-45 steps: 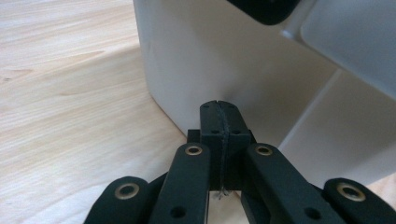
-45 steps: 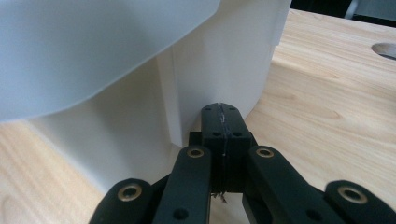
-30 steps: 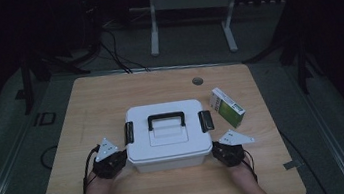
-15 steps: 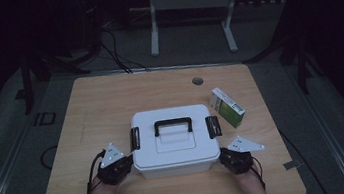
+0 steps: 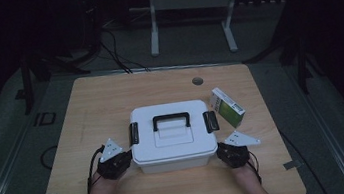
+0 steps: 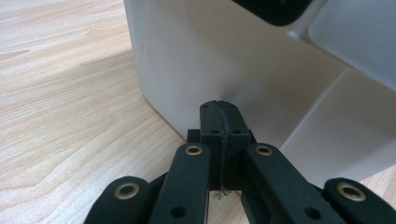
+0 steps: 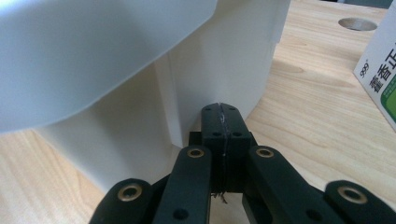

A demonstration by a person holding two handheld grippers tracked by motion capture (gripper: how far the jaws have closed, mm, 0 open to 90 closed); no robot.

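Near edge of the desk: the person's two forearms enter from below, each hand carrying a black two-jaw tool. The left gripper [image 5: 127,159] and the right gripper [image 5: 222,153] flank the near corners of the white rectangular plastic storage box [image 5: 175,149]. In the left gripper view the jaws of the left gripper [image 6: 218,108] are clenched tip to tip with nothing between them, the tips just at the box's white side wall [image 6: 187,65], low, near where it meets the light wooden desk [image 6: 60,93]. In the right gripper view the right gripper [image 7: 221,110] stands likewise clenched and empty, its tips close against a vertical rib of the box wall [image 7: 224,56]; whether either pair actually touches cannot be told.

Step in hand, as judged: bracing the box from both sides with clenched jaws, to slide or square it on the desk. The next move calls for even, opposed pressure low on both walls, lest the box twist or tip.

Middle of the desk: the box sits slightly toward the near edge, lid on, with a black carrying handle [image 5: 171,119] lying flat on top and a black latch at each end, left [image 5: 134,132] and right [image 5: 211,121]. Both latches appear fastened.

Farther, toward the right edge: a small green-and-white cardboard carton [image 5: 228,107] lies just beside the box's far right corner, apart from it.
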